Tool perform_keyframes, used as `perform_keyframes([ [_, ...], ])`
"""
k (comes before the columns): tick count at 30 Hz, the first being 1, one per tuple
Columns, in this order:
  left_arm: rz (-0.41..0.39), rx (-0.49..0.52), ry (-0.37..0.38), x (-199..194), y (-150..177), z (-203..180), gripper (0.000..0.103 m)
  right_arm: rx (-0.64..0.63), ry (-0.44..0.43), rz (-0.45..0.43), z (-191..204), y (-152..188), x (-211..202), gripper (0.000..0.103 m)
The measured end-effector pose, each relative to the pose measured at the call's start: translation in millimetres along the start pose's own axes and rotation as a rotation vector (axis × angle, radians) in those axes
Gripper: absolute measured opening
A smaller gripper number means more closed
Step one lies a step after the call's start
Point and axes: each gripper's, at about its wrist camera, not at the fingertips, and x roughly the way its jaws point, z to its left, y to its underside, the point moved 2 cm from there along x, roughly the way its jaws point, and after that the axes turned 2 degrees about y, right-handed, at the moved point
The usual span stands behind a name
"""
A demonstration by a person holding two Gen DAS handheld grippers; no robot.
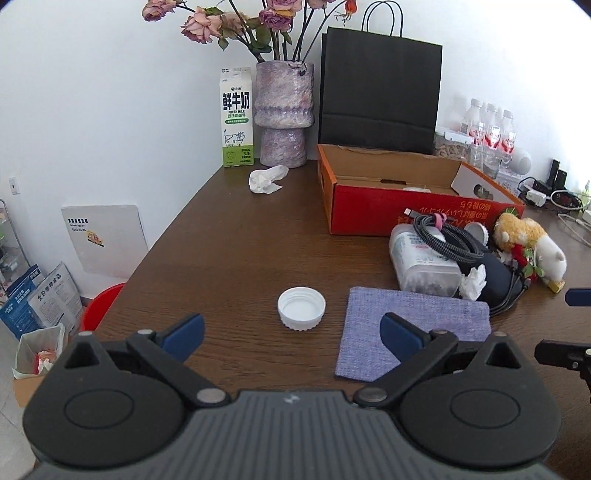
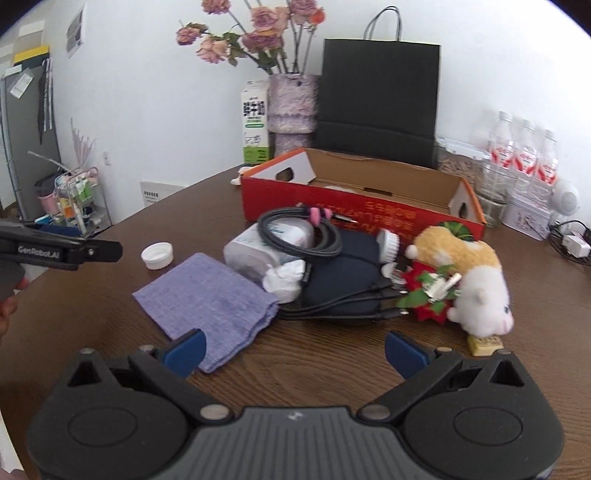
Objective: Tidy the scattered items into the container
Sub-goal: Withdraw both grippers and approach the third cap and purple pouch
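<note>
- My left tongs (image 1: 291,332) are spread wide, holding nothing, with the white cap (image 1: 301,308) at 12 o'clock just ahead.
- My right tongs (image 2: 293,350) gape empty over the surface (image 2: 325,354); cloth (image 2: 207,299) at 10 o'clock.
- The red box (image 2: 354,218) stands beyond the pile; something pale inside, possibly tissue.

A milk carton (image 1: 237,117) is standing upright at the back of the desk (image 1: 229,240), just beside a mottled vase (image 1: 283,114) holding wilting pink flowers (image 1: 207,22). A black paper bag (image 1: 380,88) is leaning against the wall, with water bottles (image 1: 491,129) clustering to its right. A red bin (image 1: 99,306) is sitting on the floor.
</note>
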Motion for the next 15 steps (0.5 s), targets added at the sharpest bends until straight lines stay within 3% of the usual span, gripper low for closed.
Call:
perform_keyframes([
  [7,0.030,0.047,0.038,17.0,3.4,16.5,0.103,-0.045,-0.019,0.011,48.5,-18.5,37.5,0.103],
  [15,0.038,0.073,0.087,30.9,-2.5,28.5,0.103,-0.106,0.016,0.029,80.6,-25.8,76.4,0.103],
])
